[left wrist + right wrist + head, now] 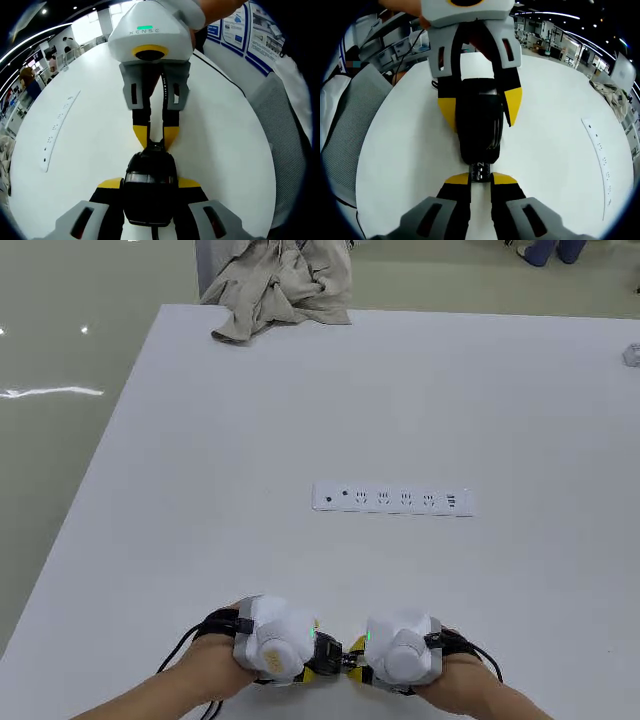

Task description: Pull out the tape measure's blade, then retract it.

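Note:
A black tape measure [150,192] sits just above the white table [300,410] at its near edge. My left gripper [150,182] is shut on its body, with a yellow pad [111,183] on each side. Facing it, my right gripper [481,178] is shut on the short piece of blade [480,170] sticking out of the case [480,125]. Only a little blade with printed numbers shows. In the head view the left gripper [322,665] and right gripper [352,668] meet tip to tip around the tape measure [331,653].
A white power strip [392,499] lies flat at mid-table. A crumpled beige cloth [280,285] is heaped at the far edge. A small grey object [632,354] sits at the far right. A grey mesh chair [280,130] stands beside the near edge.

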